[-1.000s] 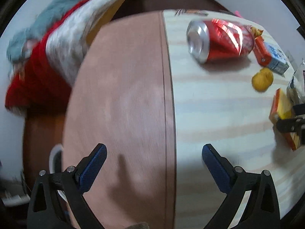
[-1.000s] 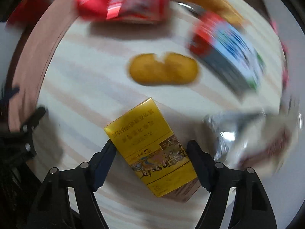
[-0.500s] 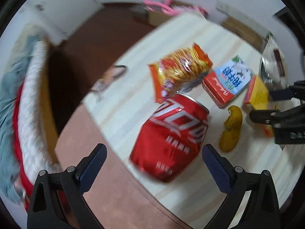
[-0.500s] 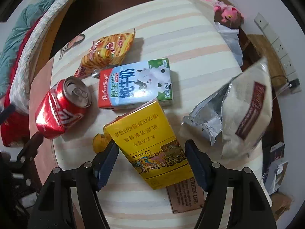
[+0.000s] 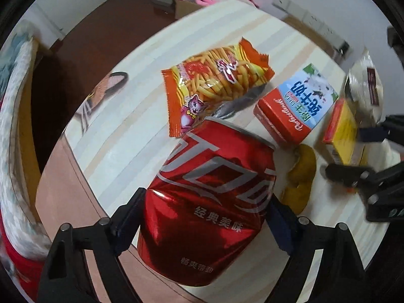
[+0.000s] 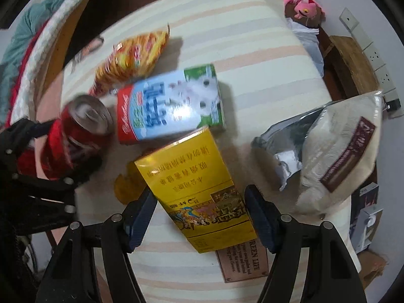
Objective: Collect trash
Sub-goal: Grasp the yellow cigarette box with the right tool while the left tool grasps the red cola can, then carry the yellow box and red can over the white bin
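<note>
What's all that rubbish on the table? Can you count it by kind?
Cans: 1, red can
Boxes: 2, milk carton, yellow box
Bags: 2, snack bag, white bag
Peel: 1, peel
Total: 6

On the table (image 5: 131, 131) the count runs like this: one red soda can (image 5: 209, 202), dented and lying on its side; one orange snack bag (image 5: 214, 80) printed with fries; one milk carton (image 5: 298, 106), red at one end and blue and white on its face; one yellow box (image 6: 197, 189); one yellowish peel (image 5: 300, 179) in curled pieces, though whether it is one piece or two cannot be told; one white and silver foil pouch (image 6: 333, 156) with a dark label; one brown card (image 6: 242, 260) with printed text; and one picture cutout (image 5: 101, 96) of a face at the table's edge. Beyond the table there is one pink plush toy (image 6: 300, 5). Two tools appear in all, one left tool (image 5: 204, 224) and one right tool (image 6: 199, 219).
</note>
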A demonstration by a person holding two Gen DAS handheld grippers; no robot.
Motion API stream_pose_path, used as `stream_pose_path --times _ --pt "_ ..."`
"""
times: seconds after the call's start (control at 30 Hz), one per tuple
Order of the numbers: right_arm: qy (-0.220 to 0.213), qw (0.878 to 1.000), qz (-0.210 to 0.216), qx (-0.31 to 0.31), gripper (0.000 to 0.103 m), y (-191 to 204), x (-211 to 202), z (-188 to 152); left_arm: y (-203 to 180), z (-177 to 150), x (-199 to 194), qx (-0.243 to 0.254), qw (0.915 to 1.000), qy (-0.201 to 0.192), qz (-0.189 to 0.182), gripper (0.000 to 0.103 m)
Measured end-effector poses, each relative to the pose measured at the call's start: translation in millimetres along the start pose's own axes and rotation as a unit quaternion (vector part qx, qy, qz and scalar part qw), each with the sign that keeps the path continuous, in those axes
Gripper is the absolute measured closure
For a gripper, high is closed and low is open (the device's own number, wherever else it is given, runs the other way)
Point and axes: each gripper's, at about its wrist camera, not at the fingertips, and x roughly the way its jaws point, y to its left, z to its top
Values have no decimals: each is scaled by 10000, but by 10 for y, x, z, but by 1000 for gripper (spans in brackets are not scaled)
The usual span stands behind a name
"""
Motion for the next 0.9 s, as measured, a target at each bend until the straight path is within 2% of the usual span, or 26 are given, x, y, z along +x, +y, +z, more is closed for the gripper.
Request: stream_pose_path --times 0.1,0.17,0.23,0.4,0.57,0.63,0.8,0.9 --pt "-6 9993 -212 -292 29 83 7 -29 -35 -157 -43 -398 9990 -189 46 16" --pt "-66 9979 -422 -487 30 156 21 -74 -83 -297 -123 -759 9959 -445 207 16" --pt "-190 9960 -662 -576 41 205 16 -120 -148 -442 -224 -1002 9923 -672 267 16" --pt "-498 9948 -574 -680 43 288 -130 -295 -330 -881 -600 -1600 9777 -1221 602 16" --pt "-895 9924 -330 -777 43 457 -433 -580 -171 -1505 -1065 -2607 9494 -1518 871 16" --pt "-1047 9906 -165 -866 43 565 -565 -734 68 -1629 -1254 -2846 9395 -1638 977 16" --pt "-1292 9841 243 -1192 43 1009 -863 -1107 190 -2385 -1739 -3427 9108 -1900 1300 16" --pt "-1325 9797 508 -1418 43 1358 -952 -1333 286 -2919 -1999 -3817 8887 -2022 1537 16"
